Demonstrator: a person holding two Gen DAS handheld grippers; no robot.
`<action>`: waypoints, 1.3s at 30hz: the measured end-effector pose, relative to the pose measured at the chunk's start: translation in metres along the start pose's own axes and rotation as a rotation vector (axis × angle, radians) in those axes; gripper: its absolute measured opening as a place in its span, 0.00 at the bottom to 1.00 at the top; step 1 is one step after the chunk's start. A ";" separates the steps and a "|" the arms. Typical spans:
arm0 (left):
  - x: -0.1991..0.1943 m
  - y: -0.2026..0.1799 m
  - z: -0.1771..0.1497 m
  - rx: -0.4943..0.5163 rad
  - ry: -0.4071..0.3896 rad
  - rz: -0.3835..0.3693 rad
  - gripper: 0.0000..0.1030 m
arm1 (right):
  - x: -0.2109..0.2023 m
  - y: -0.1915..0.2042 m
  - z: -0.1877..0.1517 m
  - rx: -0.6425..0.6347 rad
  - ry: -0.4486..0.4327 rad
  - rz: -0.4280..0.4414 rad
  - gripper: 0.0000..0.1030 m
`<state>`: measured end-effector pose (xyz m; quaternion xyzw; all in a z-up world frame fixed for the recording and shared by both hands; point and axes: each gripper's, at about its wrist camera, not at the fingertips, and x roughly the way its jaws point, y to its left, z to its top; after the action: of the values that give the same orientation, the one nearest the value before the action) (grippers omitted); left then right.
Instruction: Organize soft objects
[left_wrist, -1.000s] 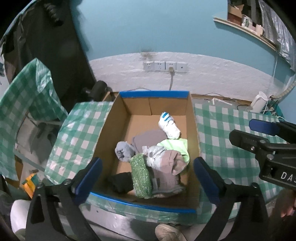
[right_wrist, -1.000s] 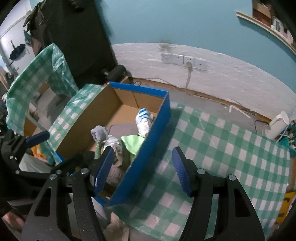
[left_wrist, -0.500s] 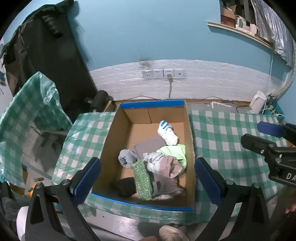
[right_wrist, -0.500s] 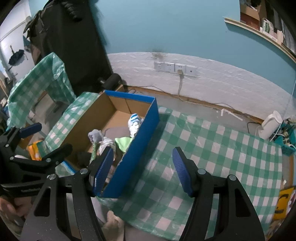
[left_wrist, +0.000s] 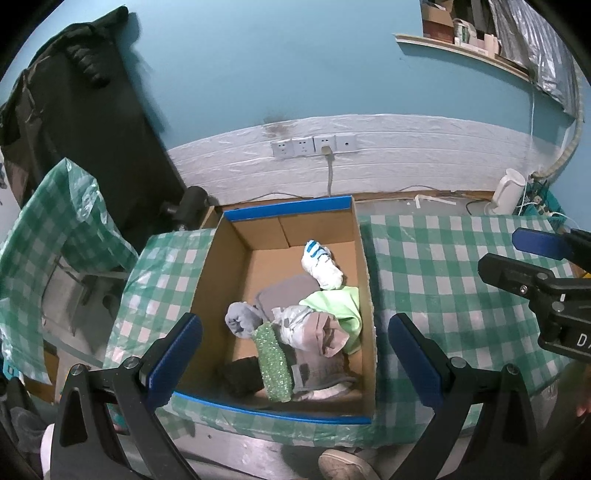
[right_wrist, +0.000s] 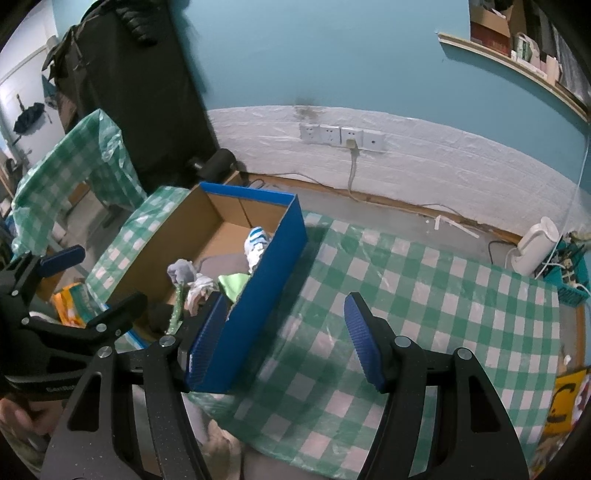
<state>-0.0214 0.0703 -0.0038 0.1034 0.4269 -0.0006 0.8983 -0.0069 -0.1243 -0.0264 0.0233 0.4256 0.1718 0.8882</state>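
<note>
A cardboard box (left_wrist: 207, 295) with blue outer walls (right_wrist: 273, 284) sits on the green checked table. Inside lie several soft things: a white and blue sock (left_wrist: 319, 264), a light green cloth (left_wrist: 338, 304), a grey sock ball (left_wrist: 240, 319), a green bubbly roll (left_wrist: 273, 363), a black bundle (left_wrist: 240, 376) and grey-brown cloths (left_wrist: 317, 339). My left gripper (left_wrist: 295, 362) is open and empty, high above the box's near end. My right gripper (right_wrist: 284, 339) is open and empty, above the table by the box's right wall.
The green checked tablecloth (right_wrist: 424, 295) spreads to the right of the box. A white kettle (right_wrist: 532, 247) stands at the far right by the wall. Wall sockets (left_wrist: 314, 144) with a cable sit behind. A shoe (left_wrist: 343, 463) shows below the table's near edge.
Both grippers have risen and pulled back from the box, so box and table look smaller. The things in the box have not moved.
</note>
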 end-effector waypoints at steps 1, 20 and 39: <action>0.000 -0.001 0.001 0.002 0.000 -0.002 0.98 | 0.000 0.000 0.000 -0.001 0.000 0.001 0.64; 0.004 -0.004 0.001 0.006 0.013 -0.007 0.98 | -0.003 0.001 -0.001 -0.012 0.005 0.002 0.64; 0.000 -0.004 -0.002 0.020 0.017 -0.007 0.98 | -0.004 0.001 -0.002 -0.010 0.002 0.005 0.64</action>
<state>-0.0230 0.0666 -0.0061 0.1112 0.4348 -0.0071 0.8936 -0.0104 -0.1251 -0.0245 0.0197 0.4257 0.1760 0.8874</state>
